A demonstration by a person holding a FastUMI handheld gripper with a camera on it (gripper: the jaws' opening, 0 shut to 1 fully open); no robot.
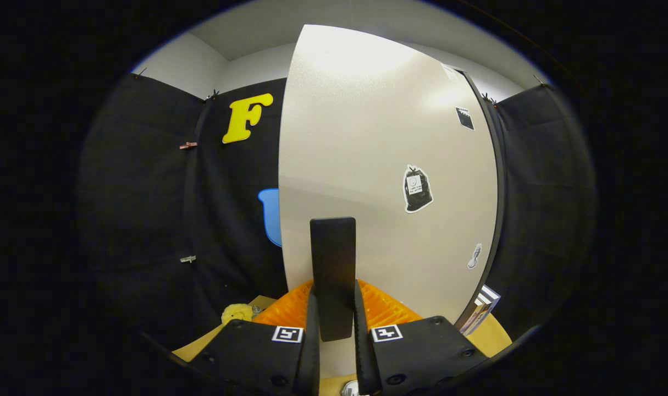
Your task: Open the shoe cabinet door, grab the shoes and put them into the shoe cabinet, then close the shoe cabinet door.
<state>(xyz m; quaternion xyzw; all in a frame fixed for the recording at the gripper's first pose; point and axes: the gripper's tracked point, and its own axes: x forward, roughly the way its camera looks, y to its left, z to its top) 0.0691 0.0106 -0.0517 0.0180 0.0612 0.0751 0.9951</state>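
Between the gripper [334,330] fingers: black handle [332,275] clenched | cabinet door [388,181] swung ajar

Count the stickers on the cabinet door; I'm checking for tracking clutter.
4: stickers at the top corner, just below it, mid-door, and lower near the edge. The gripper clamps the door handle.

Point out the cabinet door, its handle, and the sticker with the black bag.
Cabinet door [366,137]: gripper view, bare upper panel.
Handle [332,258]: gripper view, upper part of the dark upright bar, between the tongs [334,330].
Black bag sticker [418,190]: gripper view, middle of the bag.
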